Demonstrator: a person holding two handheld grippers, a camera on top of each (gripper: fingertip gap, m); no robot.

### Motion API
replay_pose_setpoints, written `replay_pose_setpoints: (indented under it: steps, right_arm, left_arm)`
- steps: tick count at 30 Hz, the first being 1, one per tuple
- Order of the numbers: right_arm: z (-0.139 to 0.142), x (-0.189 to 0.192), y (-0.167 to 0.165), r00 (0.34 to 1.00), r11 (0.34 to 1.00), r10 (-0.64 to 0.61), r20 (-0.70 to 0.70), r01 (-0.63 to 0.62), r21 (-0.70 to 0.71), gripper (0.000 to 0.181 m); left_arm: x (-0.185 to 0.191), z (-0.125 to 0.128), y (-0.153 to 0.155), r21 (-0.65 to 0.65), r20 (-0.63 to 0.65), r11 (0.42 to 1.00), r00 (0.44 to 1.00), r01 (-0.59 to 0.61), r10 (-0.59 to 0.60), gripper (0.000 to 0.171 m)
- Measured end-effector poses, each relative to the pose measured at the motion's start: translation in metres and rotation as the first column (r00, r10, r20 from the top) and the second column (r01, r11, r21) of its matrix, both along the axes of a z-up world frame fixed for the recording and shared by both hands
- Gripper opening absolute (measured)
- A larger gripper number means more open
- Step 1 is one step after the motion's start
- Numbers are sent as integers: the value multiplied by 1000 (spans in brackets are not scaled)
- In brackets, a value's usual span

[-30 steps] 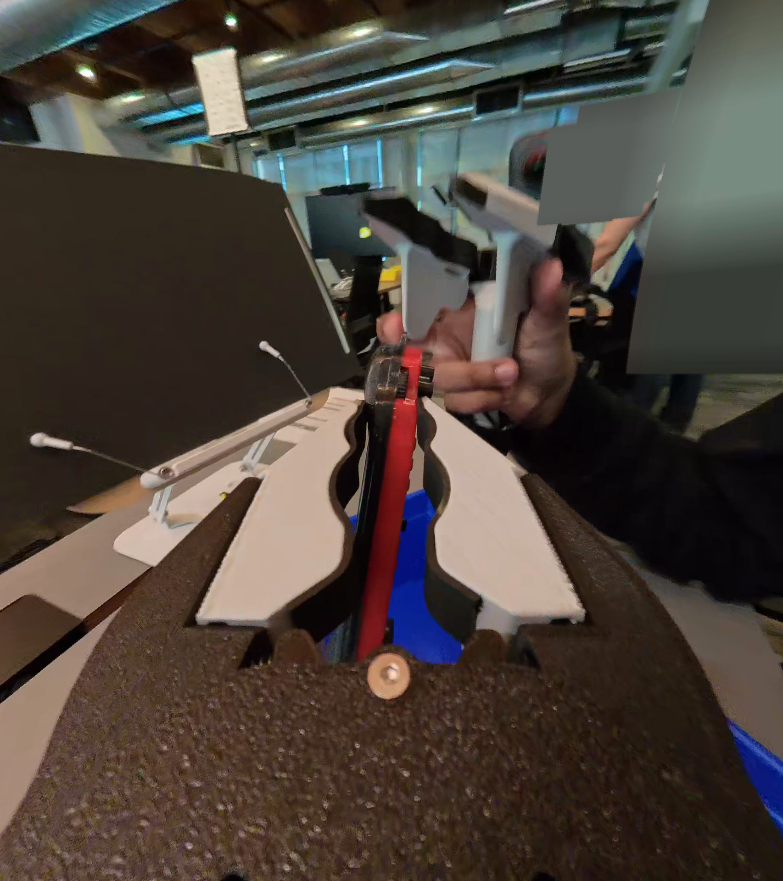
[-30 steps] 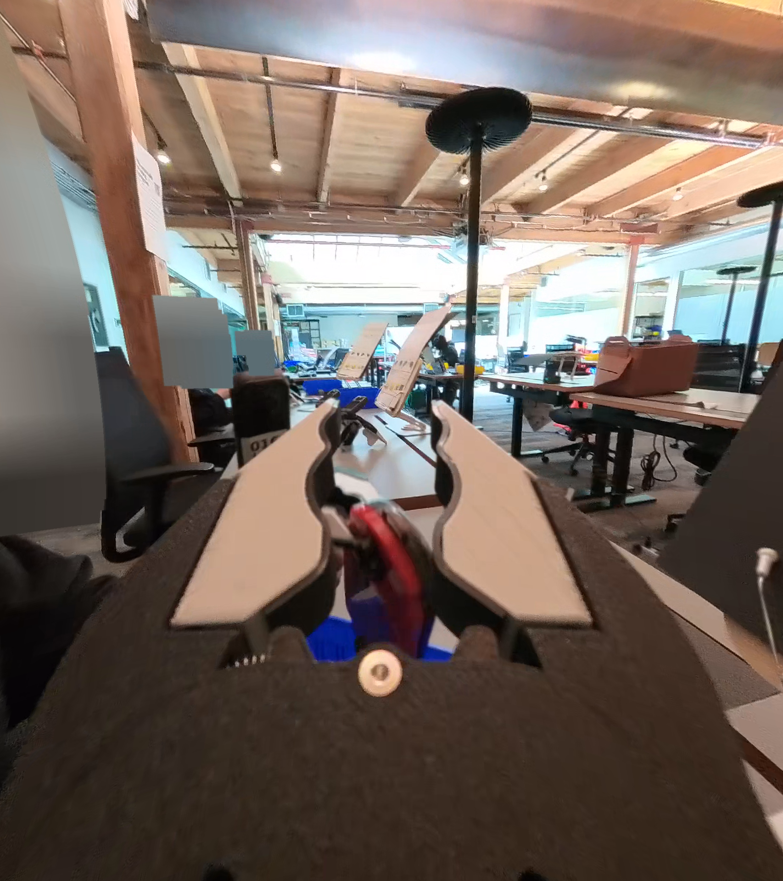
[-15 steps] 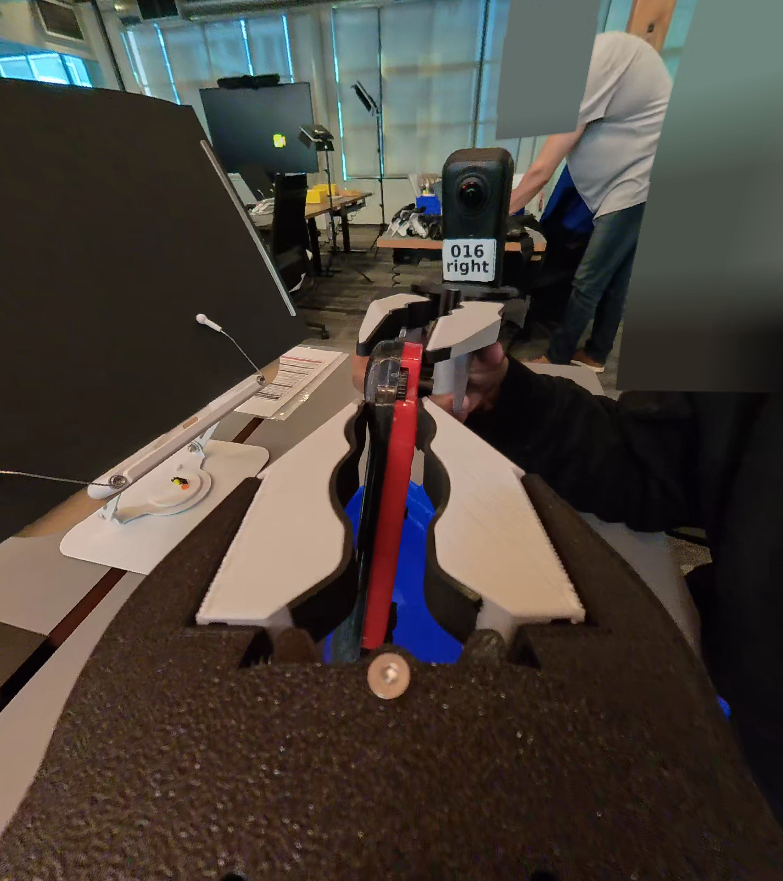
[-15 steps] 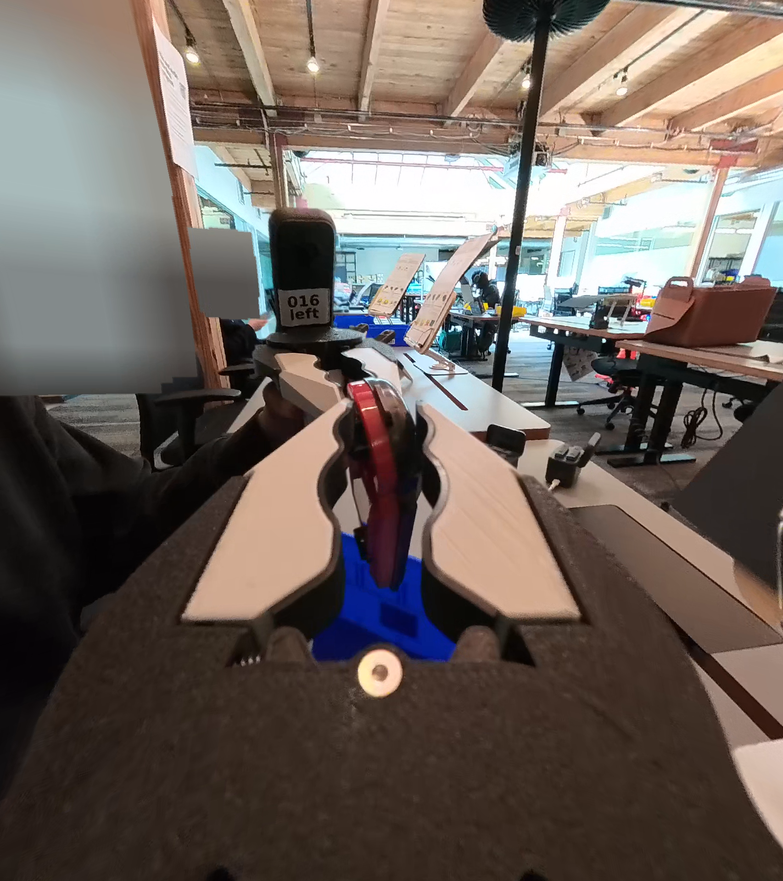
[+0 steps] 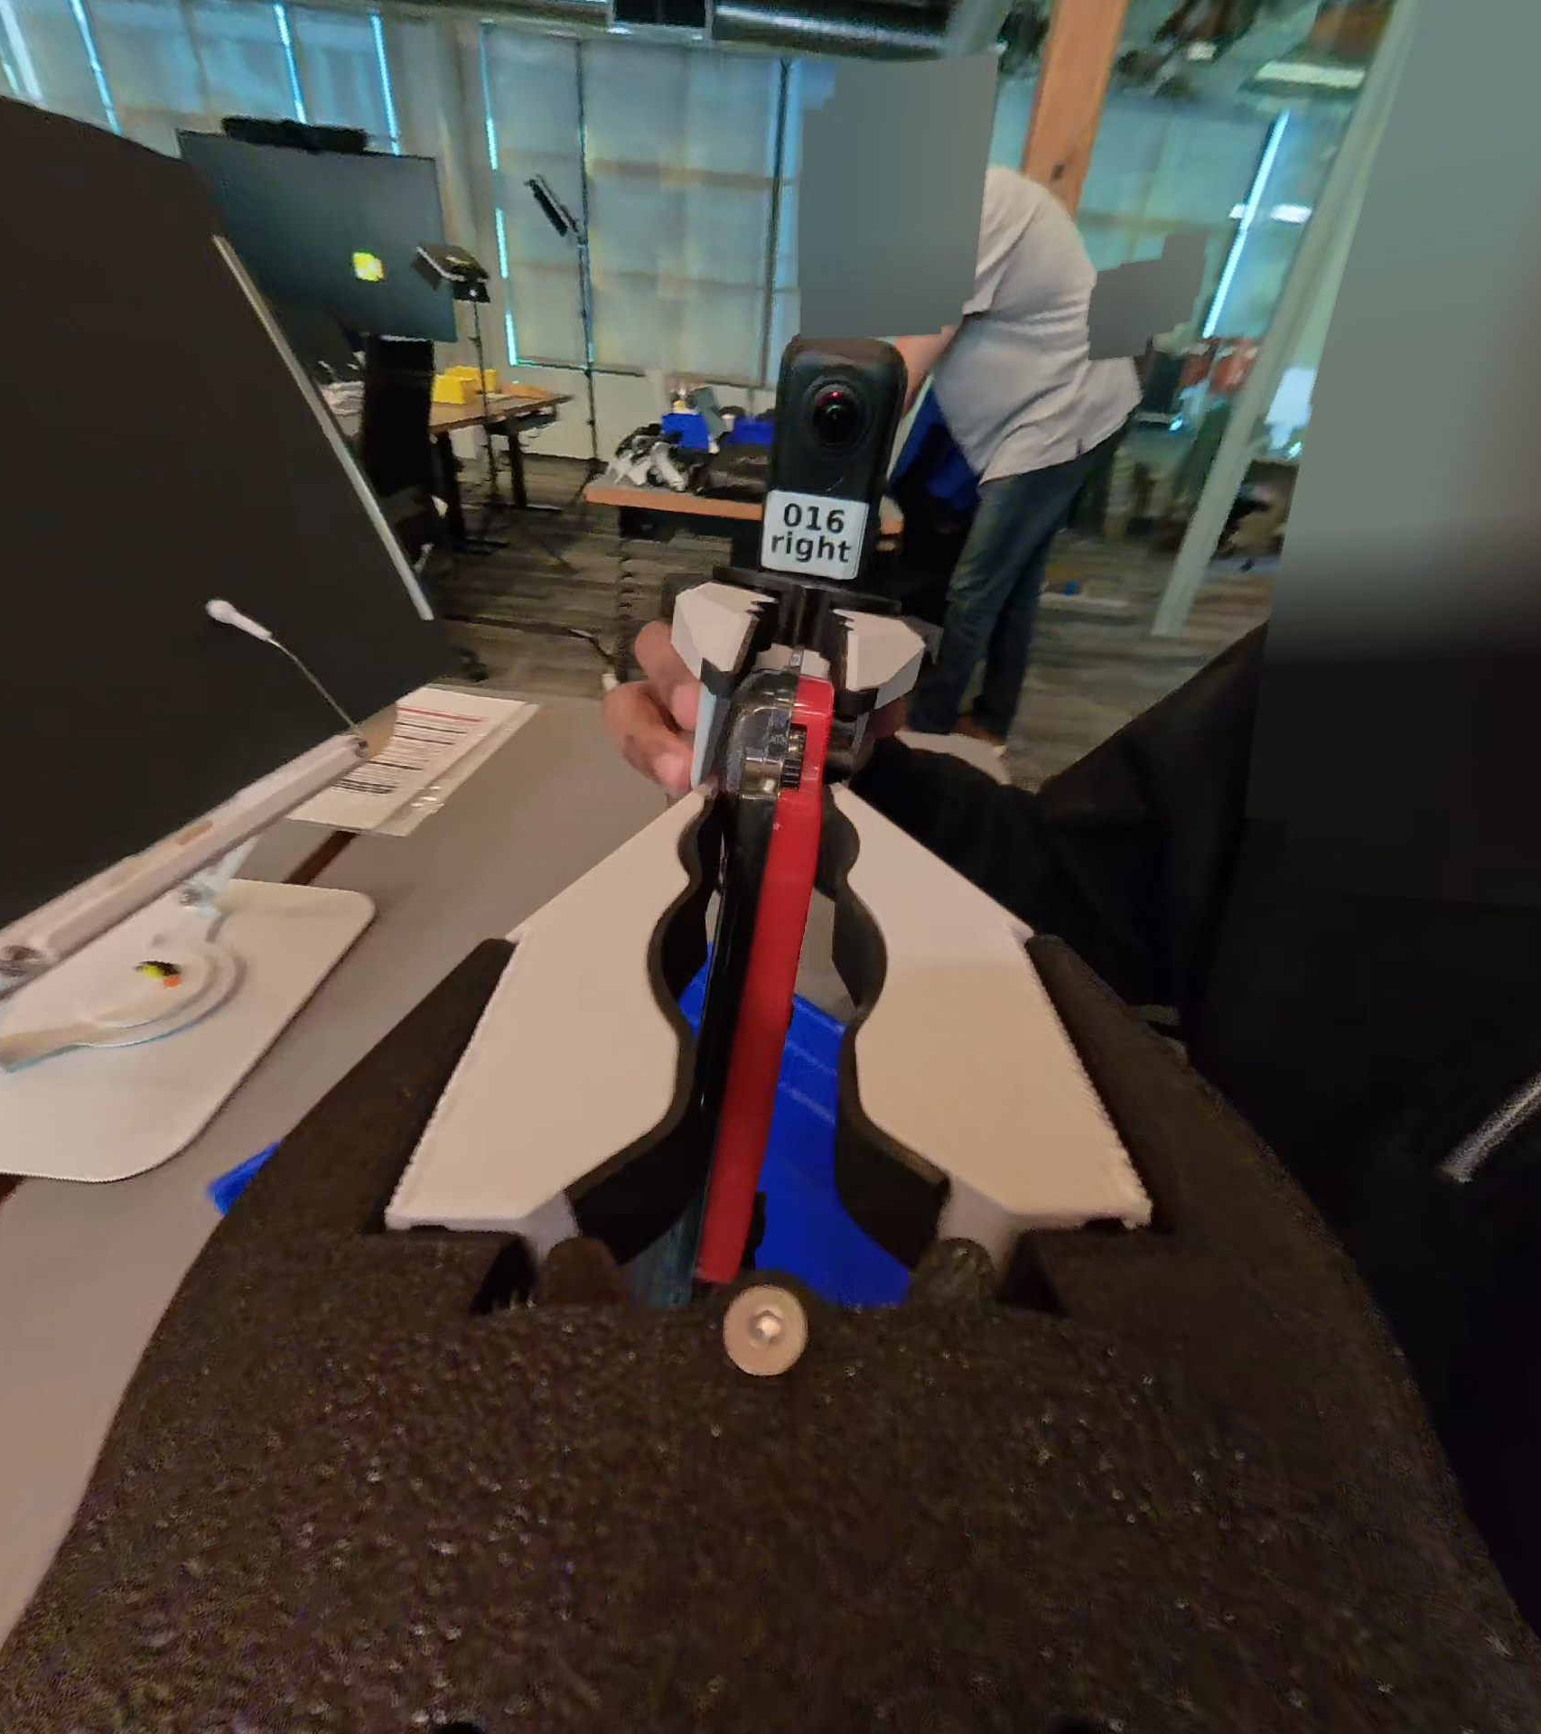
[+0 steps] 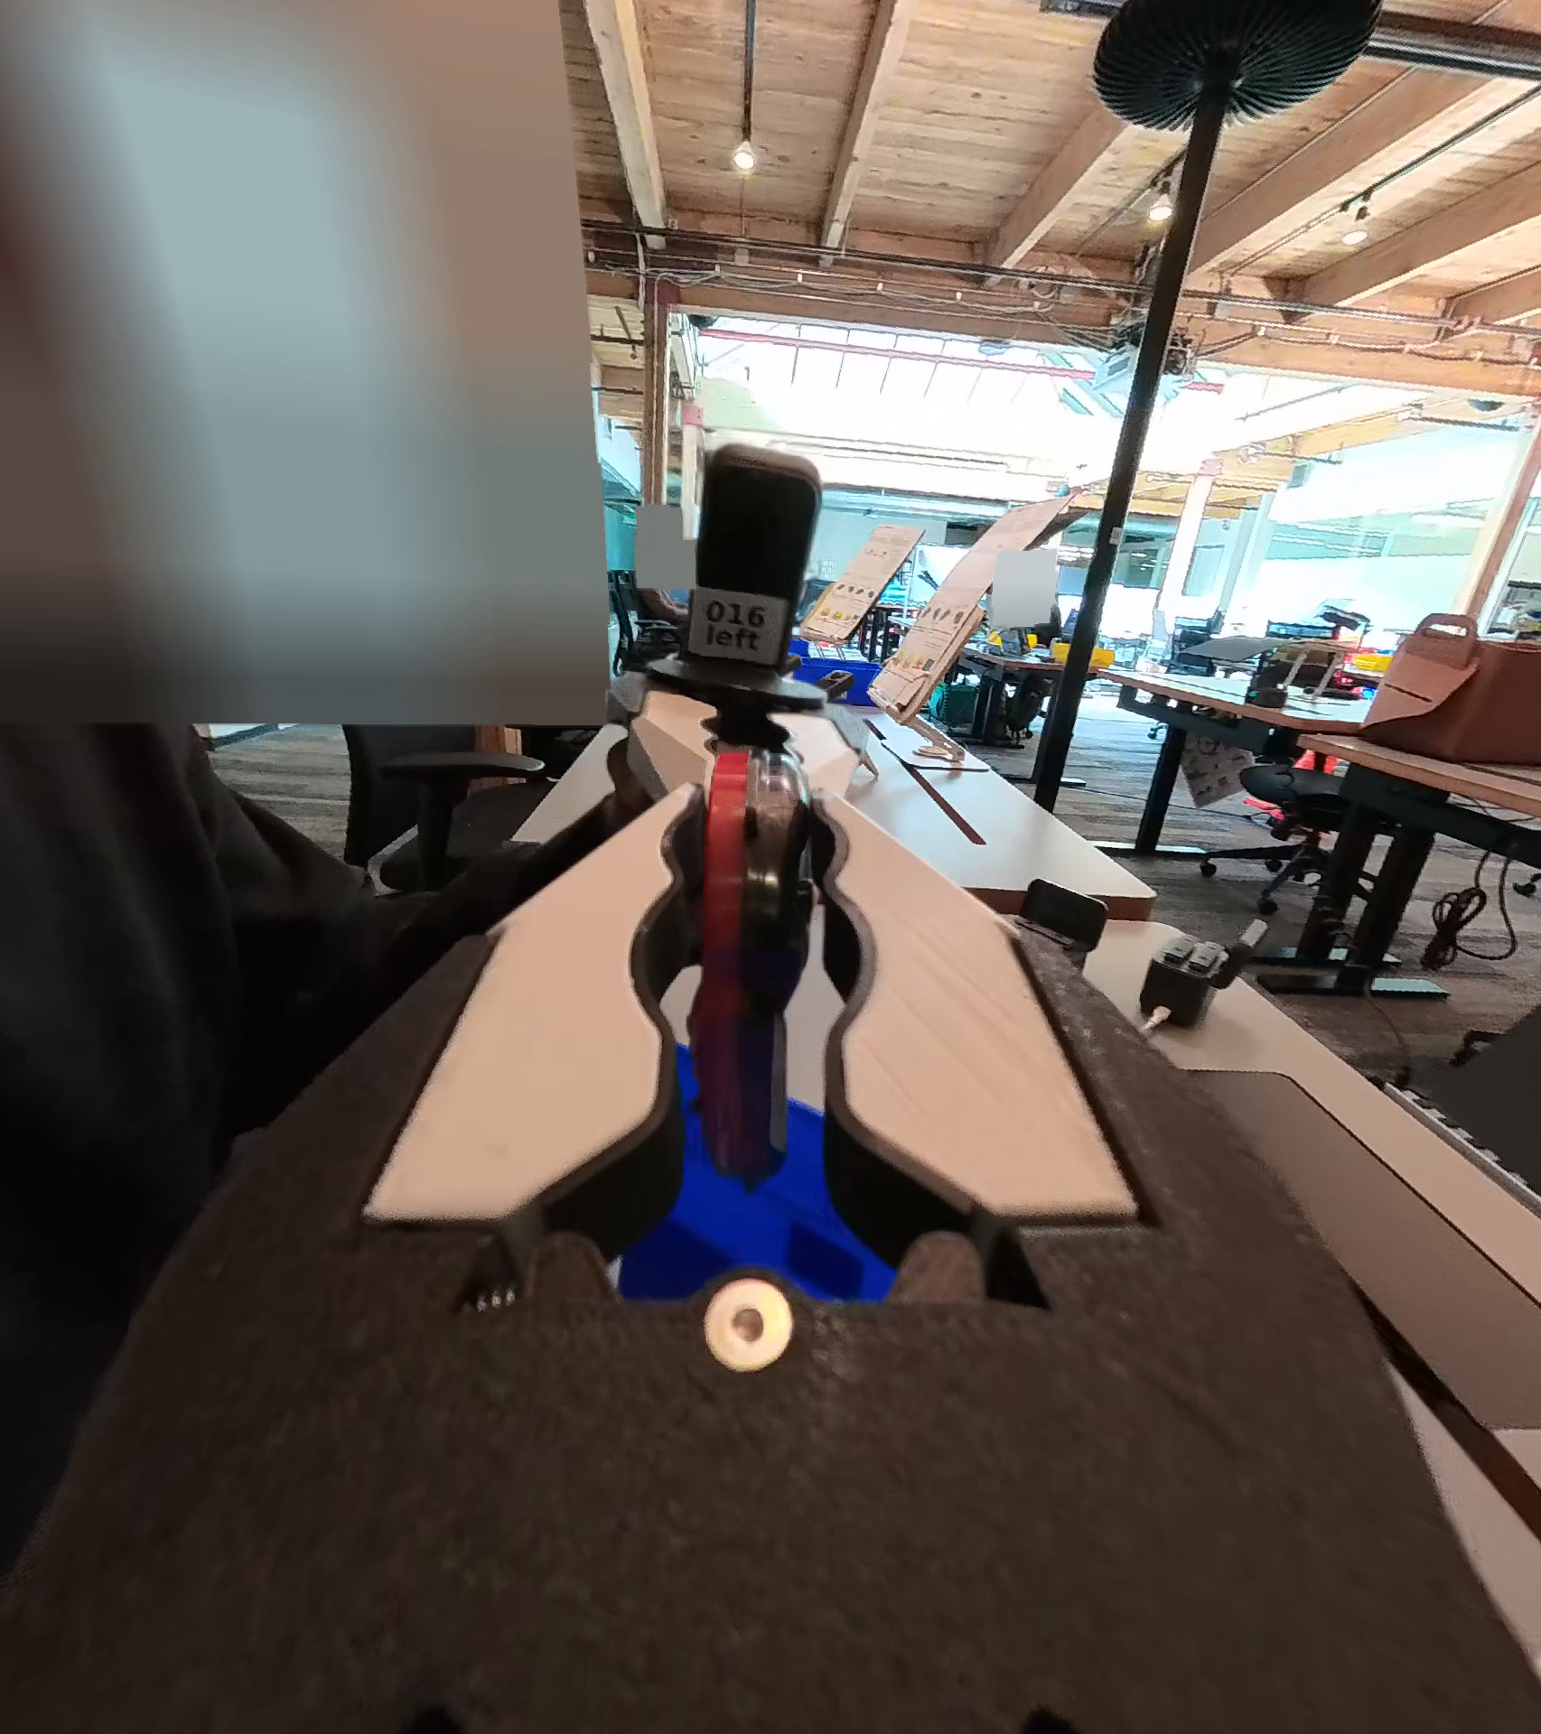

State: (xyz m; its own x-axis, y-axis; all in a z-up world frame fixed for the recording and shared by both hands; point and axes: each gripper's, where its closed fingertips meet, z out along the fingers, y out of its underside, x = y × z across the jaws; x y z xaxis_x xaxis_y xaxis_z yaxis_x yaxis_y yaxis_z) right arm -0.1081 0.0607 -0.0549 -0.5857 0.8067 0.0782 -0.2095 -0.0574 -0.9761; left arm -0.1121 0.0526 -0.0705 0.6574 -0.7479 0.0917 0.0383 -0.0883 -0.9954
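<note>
**A:** Start with the left wrist view. What are the jaws doing?

**B:** The left gripper (image 5: 771, 807) is clenched on a red-and-black hand tool (image 5: 757, 985). The tool stands on edge, runs the length of the gap, and its metal head pokes out past the fingertips.

**A:** And beyond the tips?

**B:** The right gripper (image 5: 795, 657) faces it head-on, with its tips on either side of that same head. A hand (image 5: 654, 722) is wrapped round its grip. A blue bin (image 5: 809, 1126) lies under the jaws. Off to their left, a white stand (image 5: 138, 1032) sits on the table (image 5: 513, 844) and props up a black board (image 5: 91, 469).

**A:** Now the right wrist view.

**B:** The right gripper (image 6: 748, 807) looks pinched on the tool (image 6: 729, 873) right at its fingertips. A dark, blurred part of the tool hangs down between the fingers. Straight ahead, the left gripper (image 6: 729, 732) meets it tip to tip.

**A:** So both hold it?

**B:** It appears so. The tool is off the table, over the bin (image 6: 748, 1239). A small black charger (image 6: 1180, 976) sits to the right of the jaws.
</note>
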Motion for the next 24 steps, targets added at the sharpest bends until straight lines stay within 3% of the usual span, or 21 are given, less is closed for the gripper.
replay_pose_setpoints:
  steps: [4,7,17,24]
  right_arm:
    - [6,3,5,1000,999,7,-13,-8,-53,18]
    - [19,11,12,998,994,-6,-67,-2,-109,5]
    - [-2,4,7,999,1000,-1,49,2,-21,5]
    - [1,0,6,999,1000,-14,36,14,-1,0]
  left_arm:
    - [2,-1,3,-72,88,997,996,29,-22,19]
    - [1,-6,6,-79,63,997,998,0,5,20]
    - [4,-10,5,-74,6,997,1000,-8,8,20]
    - [-1,-8,6,-15,-15,999,999,-41,40,21]
